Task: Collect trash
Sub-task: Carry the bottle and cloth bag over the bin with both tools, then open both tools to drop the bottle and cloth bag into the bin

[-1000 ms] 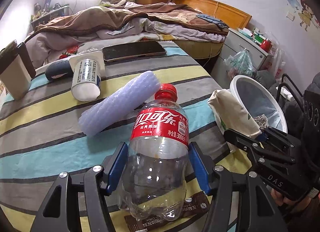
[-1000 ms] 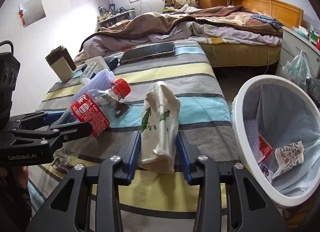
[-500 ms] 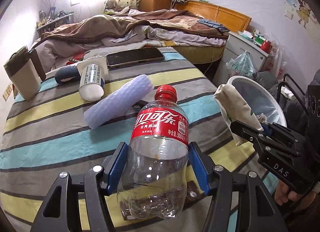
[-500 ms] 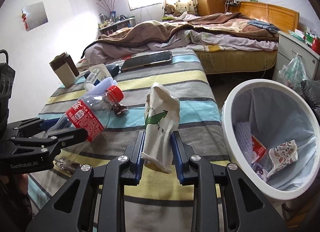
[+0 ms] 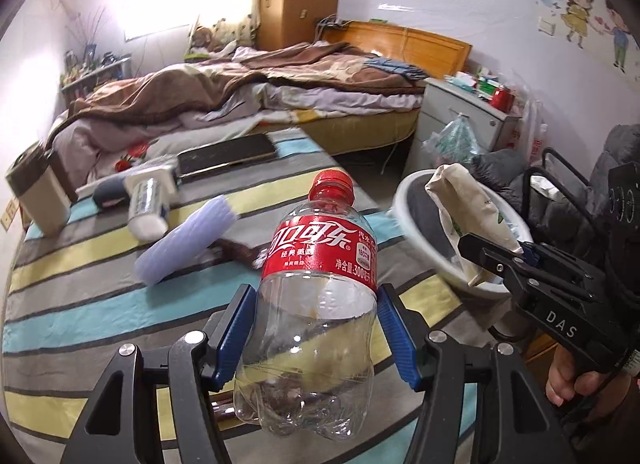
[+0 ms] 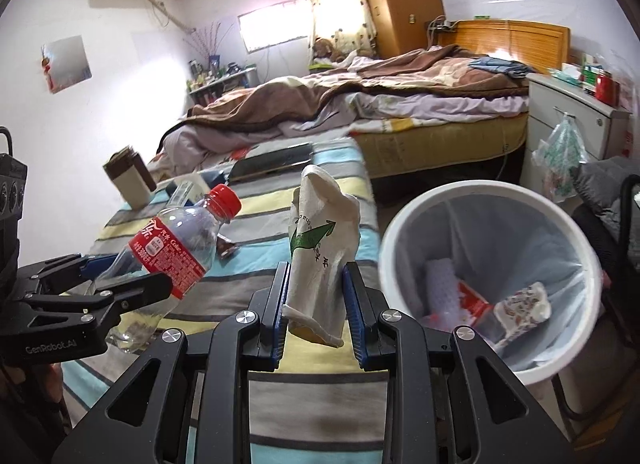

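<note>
My left gripper (image 5: 316,332) is shut on an empty clear cola bottle (image 5: 320,296) with a red label and cap, held above the striped table (image 5: 80,288). It also shows in the right wrist view (image 6: 172,248). My right gripper (image 6: 316,304) is shut on a crumpled white paper bag (image 6: 320,240) with a green arrow, held up just left of the white trash bin (image 6: 492,288). The bag shows in the left wrist view (image 5: 468,215) in front of the bin (image 5: 416,219).
On the table lie a lavender foam roll (image 5: 184,240), a white tube (image 5: 146,199), a dark wrapper (image 5: 240,252), a tablet (image 5: 226,153) and a beige box (image 5: 38,195). The bin holds several pieces of trash. A bed (image 6: 400,103) and nightstand (image 6: 572,111) stand behind.
Both grippers have risen off the table with their loads. The right gripper has tightened on the bag and moved nearer the bin.
</note>
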`<state>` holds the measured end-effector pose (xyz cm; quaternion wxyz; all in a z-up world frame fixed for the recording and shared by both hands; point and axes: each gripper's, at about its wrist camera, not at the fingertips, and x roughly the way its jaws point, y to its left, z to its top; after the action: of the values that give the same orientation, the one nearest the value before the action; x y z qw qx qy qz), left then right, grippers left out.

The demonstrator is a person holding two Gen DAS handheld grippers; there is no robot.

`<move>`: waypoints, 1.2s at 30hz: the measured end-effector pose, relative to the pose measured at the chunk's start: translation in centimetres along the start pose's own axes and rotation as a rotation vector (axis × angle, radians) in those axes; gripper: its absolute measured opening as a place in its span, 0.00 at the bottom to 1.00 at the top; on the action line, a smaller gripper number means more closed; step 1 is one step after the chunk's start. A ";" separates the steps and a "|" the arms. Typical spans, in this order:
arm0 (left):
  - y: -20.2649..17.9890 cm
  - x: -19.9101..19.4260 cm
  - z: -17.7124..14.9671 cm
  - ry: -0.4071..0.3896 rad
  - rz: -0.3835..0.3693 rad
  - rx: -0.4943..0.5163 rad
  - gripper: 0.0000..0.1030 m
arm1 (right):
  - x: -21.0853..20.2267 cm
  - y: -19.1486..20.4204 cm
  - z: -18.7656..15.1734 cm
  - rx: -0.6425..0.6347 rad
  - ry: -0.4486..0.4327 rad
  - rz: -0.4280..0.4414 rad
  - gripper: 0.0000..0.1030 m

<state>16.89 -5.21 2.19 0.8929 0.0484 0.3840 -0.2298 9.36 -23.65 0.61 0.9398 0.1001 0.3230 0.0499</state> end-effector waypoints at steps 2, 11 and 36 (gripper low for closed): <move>-1.3 -0.1 0.3 -0.011 -0.014 0.016 0.60 | -0.6 -0.8 0.1 0.011 -0.009 -0.012 0.27; -7.0 1.0 1.5 -0.025 -0.064 0.079 0.60 | -2.6 -4.1 0.4 0.051 -0.045 -0.081 0.27; -16.8 8.9 3.7 0.062 -0.203 0.111 0.61 | -1.5 -13.1 -0.3 0.139 0.063 -0.233 0.29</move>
<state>17.17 -24.50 0.02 0.8488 0.0657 0.4012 -0.3382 8.34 -36.60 -1.62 0.9194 0.1253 0.3644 -0.0790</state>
